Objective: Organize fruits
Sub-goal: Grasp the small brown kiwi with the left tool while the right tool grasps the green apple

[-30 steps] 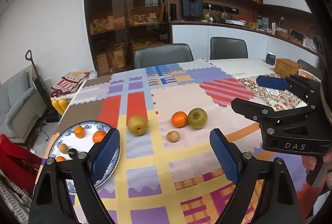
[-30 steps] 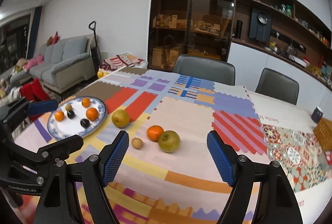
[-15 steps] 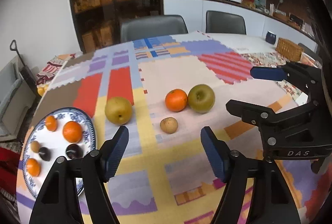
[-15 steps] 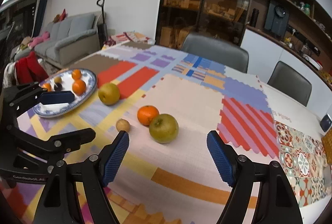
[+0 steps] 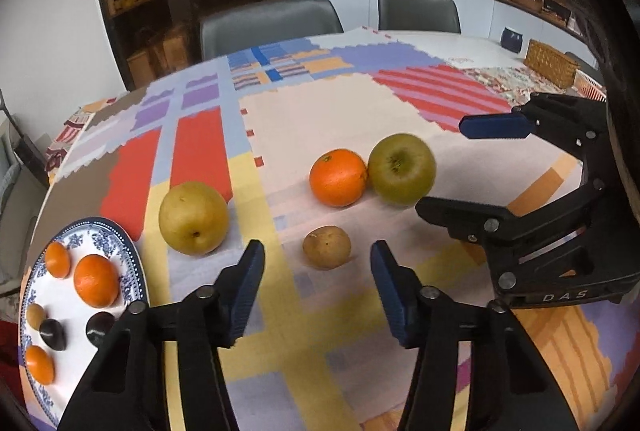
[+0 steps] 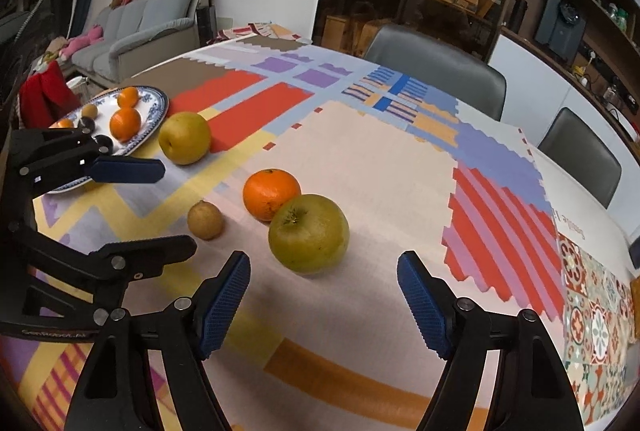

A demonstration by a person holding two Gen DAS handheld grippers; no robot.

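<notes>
On the patchwork cloth lie a small brown fruit (image 5: 327,246), an orange (image 5: 338,177), a green apple (image 5: 401,169) and a yellow pear (image 5: 193,218). My left gripper (image 5: 318,271) hovers just short of the small brown fruit; its jaws are closing, with nothing between the pads. My right gripper (image 6: 324,281) stands open just in front of the green apple (image 6: 308,233), apart from it. A blue-patterned plate (image 5: 128,267) at the left holds several small oranges and dark fruits. Each gripper shows in the other's view, the right gripper (image 5: 460,167) and the left gripper (image 6: 176,207).
Grey chairs (image 5: 270,21) stand at the table's far side. A wicker basket (image 5: 550,63) and a dark jar (image 5: 511,39) sit at the far right. A sofa (image 6: 140,31) stands beyond the left table edge. The plate (image 6: 158,111) lies near that edge.
Both grippers have come down and forward toward the fruits. The left jaws have narrowed a lot and now frame the small brown fruit. The right jaws stay wide, nearer the green apple.
</notes>
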